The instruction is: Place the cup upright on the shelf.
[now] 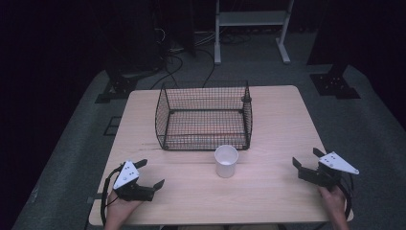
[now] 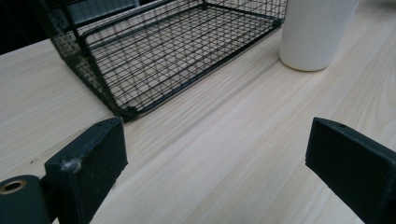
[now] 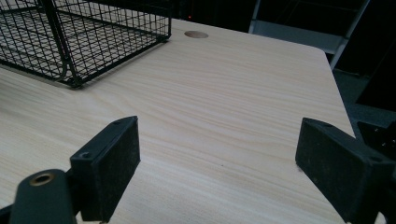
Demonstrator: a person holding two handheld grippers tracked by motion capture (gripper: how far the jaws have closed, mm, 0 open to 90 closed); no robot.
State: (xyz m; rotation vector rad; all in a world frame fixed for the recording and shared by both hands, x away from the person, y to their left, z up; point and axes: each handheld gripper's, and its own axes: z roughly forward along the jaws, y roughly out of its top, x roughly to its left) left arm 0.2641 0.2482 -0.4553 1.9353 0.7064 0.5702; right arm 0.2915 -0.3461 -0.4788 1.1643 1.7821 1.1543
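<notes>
A black wire basket (image 1: 204,117) stands in the middle of the light wooden table (image 1: 273,191), with nothing visible inside it. A white paper cup (image 1: 226,160) stands upright just in front of the basket's near right side. My left gripper (image 1: 150,173) rests near the table's front left, open, jaws wide apart with bare table between them. From the left gripper view, the basket (image 2: 154,56) is ahead to the left and the cup (image 2: 315,32) at upper right. My right gripper (image 1: 308,158) is open at the front right, with the basket's corner (image 3: 74,42) far off at its upper left.
A round cable hole (image 3: 196,34) marks the table near its far edge. Beyond the table stand a white metal frame (image 1: 251,24), black stand feet (image 1: 335,84) and cables on a grey floor. Bare tabletop lies between the two grippers and right of the basket.
</notes>
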